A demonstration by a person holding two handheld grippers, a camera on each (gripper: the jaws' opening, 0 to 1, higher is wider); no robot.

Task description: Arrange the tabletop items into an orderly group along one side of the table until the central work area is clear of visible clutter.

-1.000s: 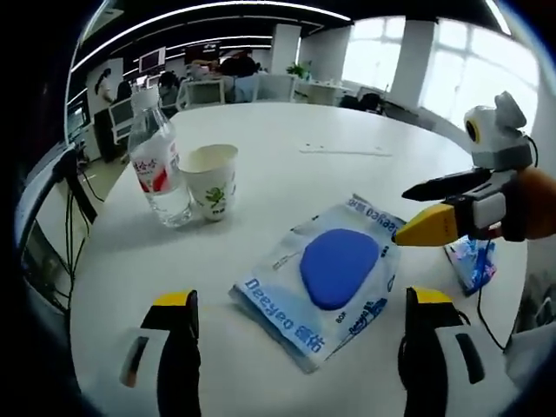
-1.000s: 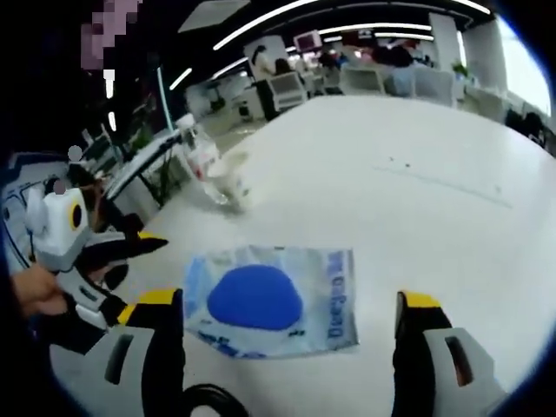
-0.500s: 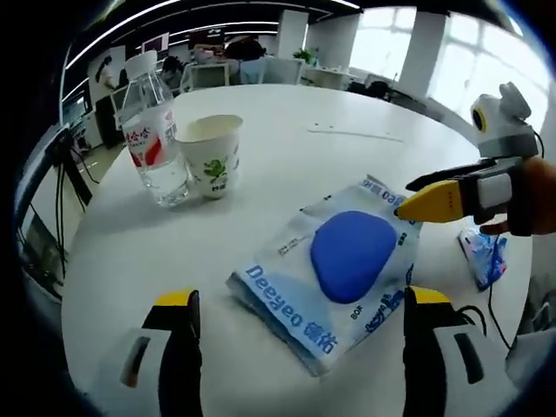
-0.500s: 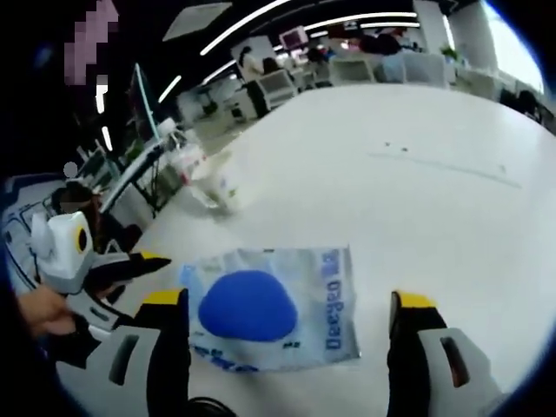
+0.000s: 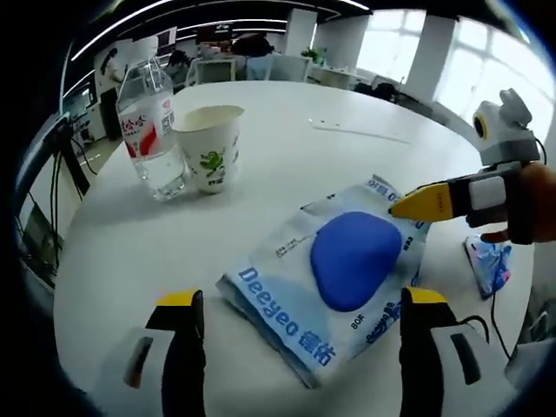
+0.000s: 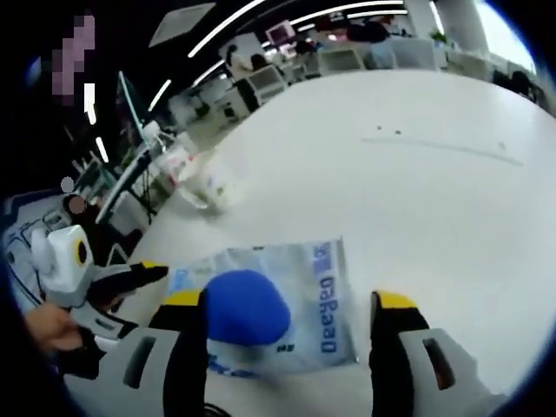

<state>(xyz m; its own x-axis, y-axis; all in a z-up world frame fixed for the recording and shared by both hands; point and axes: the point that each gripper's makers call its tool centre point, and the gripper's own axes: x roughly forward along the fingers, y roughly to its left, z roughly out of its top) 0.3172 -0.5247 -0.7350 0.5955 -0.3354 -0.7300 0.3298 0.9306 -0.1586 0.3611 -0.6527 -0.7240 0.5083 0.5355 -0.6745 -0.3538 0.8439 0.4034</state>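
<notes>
Both grippers hover over the round white table with their yellow-tipped jaws spread wide and nothing between them. Nearest the left gripper, just ahead of its jaws and lying flat between their lines, is the Deeyeo wet-wipe pack: a pale blue soft plastic pouch with a raised dark blue flip lid at its centre. In the right gripper view the same pack lies between that gripper's own jaws, the right gripper standing over its near edge.

I judge the pack to be light to moderate in weight, limp and floppy at its flat sealed margins, and slick on its film surface; it is not fragile, though a hard squeeze on the lid could pop it open. The best hold is likely across a short edge or a corner where the film is thin enough to pinch, or else a push along the tabletop with spread jaws. Gripping the domed lid would probably slip.

Past the pack, to the right of the left gripper, the right gripper comes in, its yellow tip just at the pack's far corner; whether it touches I cannot tell. Beside it a small blue wrapper lies near the table edge. Farther ahead and to the left stand a paper cup and a clear water bottle, side by side and close together, well apart from the pack.
</notes>
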